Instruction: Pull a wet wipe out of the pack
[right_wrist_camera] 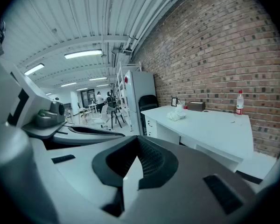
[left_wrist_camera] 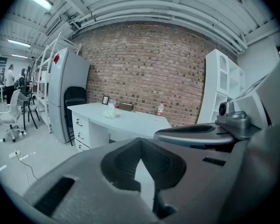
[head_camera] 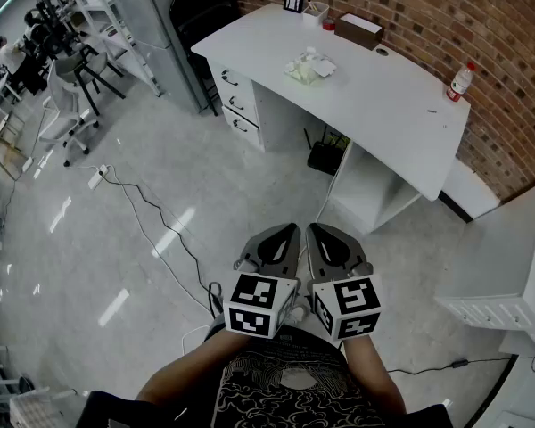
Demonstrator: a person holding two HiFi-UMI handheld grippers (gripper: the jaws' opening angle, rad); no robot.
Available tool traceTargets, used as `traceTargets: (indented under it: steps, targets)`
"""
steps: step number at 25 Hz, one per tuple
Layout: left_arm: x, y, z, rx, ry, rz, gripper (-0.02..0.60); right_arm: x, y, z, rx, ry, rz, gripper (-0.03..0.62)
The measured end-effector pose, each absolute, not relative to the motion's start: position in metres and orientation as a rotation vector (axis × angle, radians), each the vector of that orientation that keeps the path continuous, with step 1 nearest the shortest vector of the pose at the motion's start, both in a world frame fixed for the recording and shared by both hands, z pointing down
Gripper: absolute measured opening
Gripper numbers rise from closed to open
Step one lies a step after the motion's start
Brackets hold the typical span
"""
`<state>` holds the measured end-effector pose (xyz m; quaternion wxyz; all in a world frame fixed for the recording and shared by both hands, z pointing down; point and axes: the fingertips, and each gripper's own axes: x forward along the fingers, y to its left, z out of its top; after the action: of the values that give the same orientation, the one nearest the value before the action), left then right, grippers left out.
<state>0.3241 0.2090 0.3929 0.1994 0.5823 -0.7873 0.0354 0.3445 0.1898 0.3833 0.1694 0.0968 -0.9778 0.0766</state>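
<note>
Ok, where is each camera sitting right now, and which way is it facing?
Head view: on the person's head, facing steeply down at floor and white desk; forearms, left tool and right tool show, side by side.
Left gripper view: on the left tool, along its shut jaws toward the desk and brick wall; the right tool shows at right.
Right gripper view: on the right tool, along its shut jaws toward the desk; the left tool shows at left.
Shared: all three show the desk with its bottle.
</note>
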Motion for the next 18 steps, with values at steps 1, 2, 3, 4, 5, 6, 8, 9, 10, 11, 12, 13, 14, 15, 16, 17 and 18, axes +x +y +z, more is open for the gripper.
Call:
traceTargets:
  steps: [1,2,3,4,5,6,8,9,10,11,12,13,14,15,16,17,18]
  targets:
    - [0.324,0.209,0.392,1.625,-2.203,0.100,0.011,0.345,0.190,0.384,0.274,-2.778,0.217,0.017]
    - [0.325,0.208,0.392,1.621,-2.205,0.100,0.011,0.346,0.190,0.384,0.272,-2.778,0.216,0.017]
    - [0.325,0.208,0.392,1.619,-2.205,0.100,0.011,0.347,0.190,0.384,0.269,-2.777,0.215,0.017]
    - [0.326,0.207,0.393,1.619,-2.206,0.100,0.011,0.347,0.190,0.385,0.265,-2.778,0.214,0.017]
    - [0.327,0.207,0.393,1.620,-2.207,0.101,0.011,0.348,0.190,0.386,0.260,-2.779,0.214,0.017]
    - [0.328,0.206,0.394,1.620,-2.209,0.101,0.011,0.348,0.190,0.387,0.257,-2.782,0.216,0.017]
    - [0.327,0.206,0.395,1.615,-2.214,0.101,0.011,0.347,0.190,0.388,0.254,-2.790,0.229,0.018]
    - [0.325,0.207,0.395,1.610,-2.216,0.101,0.011,0.346,0.190,0.388,0.250,-2.792,0.237,0.018]
    - [0.324,0.207,0.396,1.605,-2.218,0.101,0.011,0.344,0.190,0.389,0.245,-2.792,0.242,0.018]
    - [0.322,0.207,0.396,1.600,-2.219,0.101,0.011,0.343,0.190,0.390,0.240,-2.791,0.243,0.018]
    - [0.320,0.207,0.398,1.596,-2.221,0.101,0.011,0.341,0.191,0.391,0.235,-2.790,0.240,0.018]
    - [0.318,0.207,0.399,1.590,-2.223,0.100,0.011,0.339,0.191,0.393,0.226,-2.787,0.238,0.018]
    - [0.315,0.207,0.401,1.584,-2.225,0.098,0.011,0.336,0.192,0.395,0.213,-2.783,0.238,0.018]
    - [0.311,0.207,0.402,1.578,-2.227,0.096,0.011,0.333,0.193,0.398,0.201,-2.779,0.241,0.018]
    - [0.308,0.206,0.404,1.574,-2.228,0.094,0.011,0.329,0.193,0.400,0.191,-2.774,0.242,0.018]
    - [0.304,0.205,0.405,1.572,-2.229,0.092,0.011,0.324,0.192,0.402,0.186,-2.769,0.242,0.018]
    - [0.299,0.204,0.406,1.570,-2.228,0.090,0.011,0.319,0.191,0.403,0.185,-2.766,0.241,0.018]
